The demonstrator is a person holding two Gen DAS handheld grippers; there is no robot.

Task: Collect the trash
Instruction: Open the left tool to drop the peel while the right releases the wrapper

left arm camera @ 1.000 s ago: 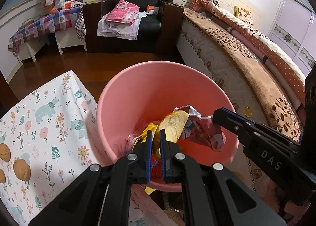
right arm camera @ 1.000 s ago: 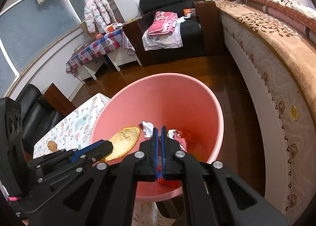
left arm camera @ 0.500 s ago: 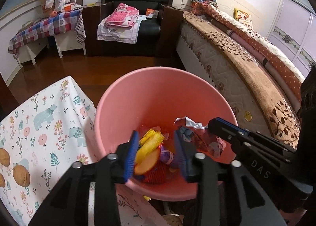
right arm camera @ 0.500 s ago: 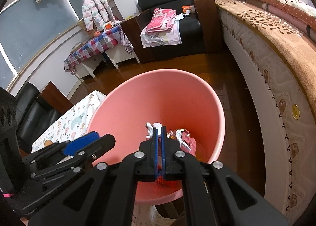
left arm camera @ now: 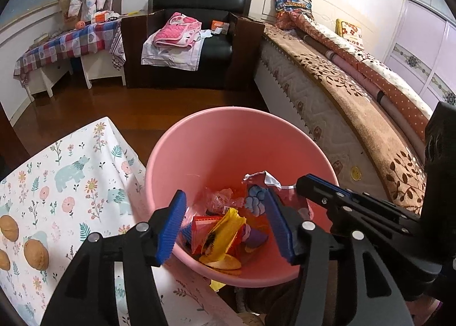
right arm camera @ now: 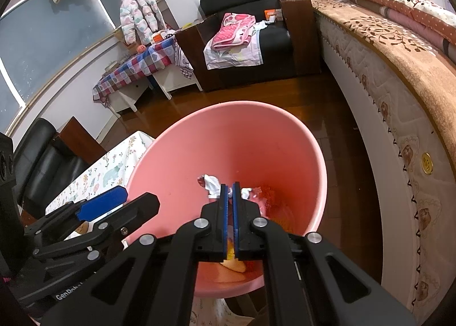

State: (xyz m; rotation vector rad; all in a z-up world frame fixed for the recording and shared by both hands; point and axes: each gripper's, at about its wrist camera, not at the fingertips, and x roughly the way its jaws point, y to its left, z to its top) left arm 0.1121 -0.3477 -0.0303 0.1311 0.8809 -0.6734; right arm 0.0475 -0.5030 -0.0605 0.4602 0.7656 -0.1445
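A pink bin stands beside the table; it also shows in the right wrist view. Inside lie several wrappers and a flat bread piece. My left gripper hangs open and empty over the bin's near rim. My right gripper is over the bin with its pads shut on a crumpled red and white wrapper, which also shows in the left wrist view.
A floral-cloth table lies left of the bin, with walnuts on it. A bed runs along the right. A black armchair and a checked side table stand at the back.
My left gripper opened wide and the bread piece it held dropped into the bin. My right gripper stayed shut on the wrapper over the bin.
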